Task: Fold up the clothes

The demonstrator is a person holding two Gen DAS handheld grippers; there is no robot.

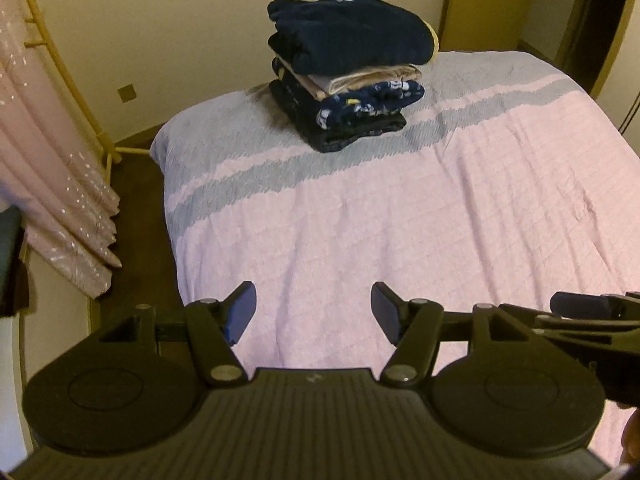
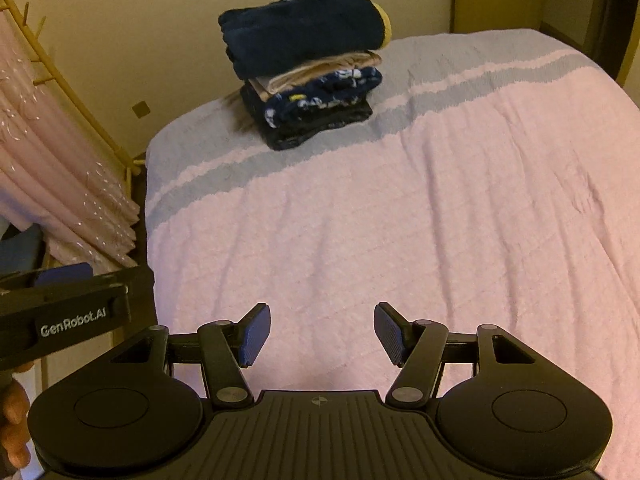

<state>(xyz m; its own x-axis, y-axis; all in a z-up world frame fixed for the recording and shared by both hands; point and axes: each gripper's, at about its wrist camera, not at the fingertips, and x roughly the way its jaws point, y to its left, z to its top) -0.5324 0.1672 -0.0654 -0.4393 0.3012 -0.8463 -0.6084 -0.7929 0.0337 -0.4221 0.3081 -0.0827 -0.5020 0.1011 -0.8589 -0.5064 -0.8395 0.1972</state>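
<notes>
1. Task items: a stack of folded clothes (image 1: 344,68) is seen standing at the far end of the bed (image 1: 440,220), on the grey-striped part of the cover. A thick navy garment (image 1: 352,36) lies on top, a beige piece and a patterned navy piece below it, and a dark piece at the bottom. The edges are roughly aligned and the stack stands upright.

2. Loose garments: none is seen on the visible part of the cover, in either wrist view.

3. Left gripper (image 1: 314,312): the jaws are spread wide and nothing is held between them. It is poised above the near end of the bed.

4. Right gripper (image 2: 322,332): likewise spread wide, with nothing in its grasp, just beside the left one.

5. Relation to the tools: the stack lies well apart from both grippers, ahead of them and across the bare pink cover.

6. Step in hand: no fold is being made. The scene is judged to fit either a pause before another garment is brought to the bed, or the close of the work with all pieces stacked. Which of these applies cannot be settled, so no further move is prescribed.
</notes>
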